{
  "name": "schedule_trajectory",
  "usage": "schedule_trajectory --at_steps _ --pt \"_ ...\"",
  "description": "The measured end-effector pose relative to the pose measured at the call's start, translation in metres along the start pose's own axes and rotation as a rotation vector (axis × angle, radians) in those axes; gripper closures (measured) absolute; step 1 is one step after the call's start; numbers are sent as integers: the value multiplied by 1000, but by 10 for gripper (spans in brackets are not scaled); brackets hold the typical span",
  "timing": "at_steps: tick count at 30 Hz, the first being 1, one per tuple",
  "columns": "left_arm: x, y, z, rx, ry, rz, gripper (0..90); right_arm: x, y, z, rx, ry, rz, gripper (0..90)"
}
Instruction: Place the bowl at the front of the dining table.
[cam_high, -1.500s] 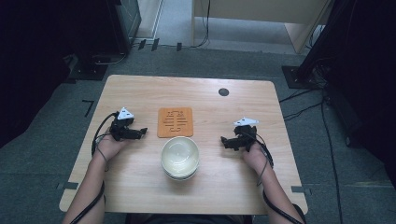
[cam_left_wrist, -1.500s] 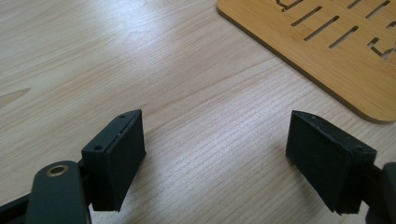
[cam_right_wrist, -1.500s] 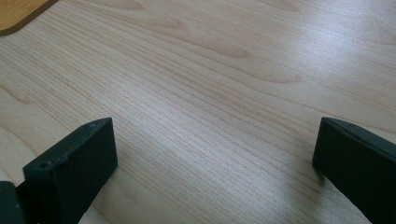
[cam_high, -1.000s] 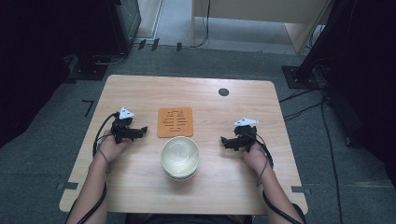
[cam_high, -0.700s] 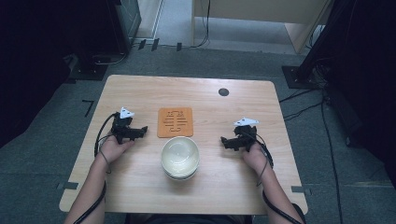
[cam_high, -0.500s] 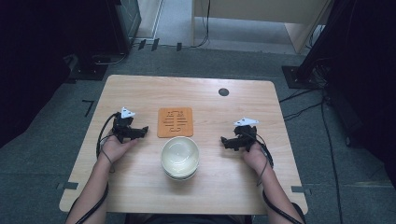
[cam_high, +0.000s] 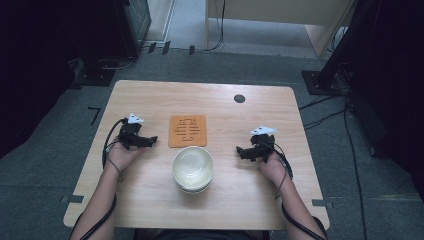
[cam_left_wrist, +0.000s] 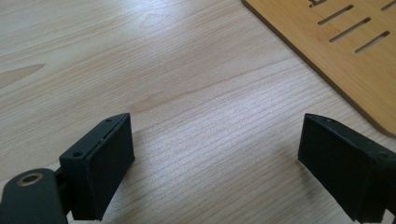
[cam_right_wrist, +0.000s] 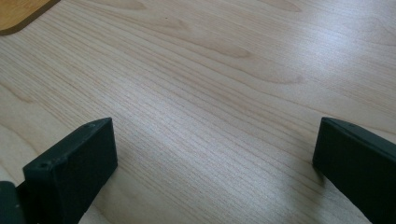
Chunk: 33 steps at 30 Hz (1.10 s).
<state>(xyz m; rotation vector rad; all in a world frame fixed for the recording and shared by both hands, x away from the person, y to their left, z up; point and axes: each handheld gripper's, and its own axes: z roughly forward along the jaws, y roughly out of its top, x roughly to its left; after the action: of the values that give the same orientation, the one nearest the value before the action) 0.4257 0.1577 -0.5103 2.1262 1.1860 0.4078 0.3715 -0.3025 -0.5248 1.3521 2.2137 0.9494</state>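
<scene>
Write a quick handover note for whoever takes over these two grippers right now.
Left gripper: open, nothing between its jaws, resting on the wooden table left of the orange slotted wooden trivet.
Right gripper: open, holding nothing, on the table right of the stacked white bowls.
Bowls sit just in front of the trivet, untouched.
Done: nothing visible. Left: likely grasping the bowls.

On the tabletop (cam_high: 150, 200) a bowl (cam_high: 193, 169) sits between the fingers of the left gripper (cam_high: 150, 141) and those of the right gripper (cam_high: 241, 151), nearer the person than both. A slotted mat (cam_high: 187, 131) lies just behind the bowl, to the right of the left fingers (cam_left_wrist: 100, 163) and just beside them, and farther left of the right fingers (cam_right_wrist: 74, 172). Each pair of fingers lies low over bare tabletop, pointing inward. A small round disc (cam_high: 239, 98) lies behind the mat, toward the far edge.
</scene>
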Motion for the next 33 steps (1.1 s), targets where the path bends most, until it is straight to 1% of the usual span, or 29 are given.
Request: schedule_trajectory --at_steps 3,4,7,11,14,20,27,33 --pt "1 3 -3 -10 -29 -28 101 0 0 0 0 1 0 0" --pt "1 4 -4 -14 -32 -29 101 0 0 0 0 1 0 0" --pt "0 8 -6 -24 -35 -13 101 0 0 0 0 2 0 0" --pt "-2 11 -5 0 -52 12 102 0 0 0 0 2 -1 0" --pt "-4 13 -5 7 -76 6 129 0 0 0 0 2 -1 0" --pt "-10 19 -4 26 -94 17 129 0 0 0 -1 2 -3 0" --pt "-18 24 -5 53 -118 41 130 0 -1 0 -1 0 -5 0" --pt "-21 28 -7 66 -136 47 129 0 -1 0 -2 0 -5 0"
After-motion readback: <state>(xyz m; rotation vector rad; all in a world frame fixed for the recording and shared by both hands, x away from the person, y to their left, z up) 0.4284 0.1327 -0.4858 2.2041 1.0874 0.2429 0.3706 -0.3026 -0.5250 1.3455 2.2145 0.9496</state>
